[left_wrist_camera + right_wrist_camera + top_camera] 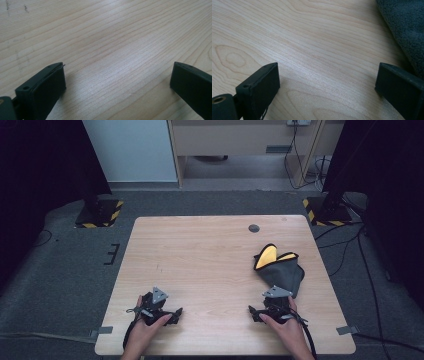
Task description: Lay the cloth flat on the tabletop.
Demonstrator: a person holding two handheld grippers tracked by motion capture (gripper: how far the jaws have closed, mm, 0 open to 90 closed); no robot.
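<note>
Your wooden table (210,255) takes up the middle of the high view, and everything else sits by reference to it. On its right half, a little nearer your edge than the far one, lies the crumpled dark grey cloth (282,272) with its yellow lining (267,256) turned up at the far end; in the right gripper view the same grey fleece (404,27) fills the upper right corner, resting on the table's wood. Your right gripper (270,307) sits on the table close to its near edge, just short of the cloth's nearest fold, with your right hand (285,330) wrapped around it; its jaws stand wide apart with only bare wood between them, holding nothing, and the right-hand jaw is just beside the cloth's edge. Your left gripper (157,307) rests on the table's left half, also near the front edge and well apart from the cloth, held by your left hand (145,332); its jaws too are spread wide over bare wood and grip nothing. A small dark round disc (254,228) sits near the table's far edge.
</note>
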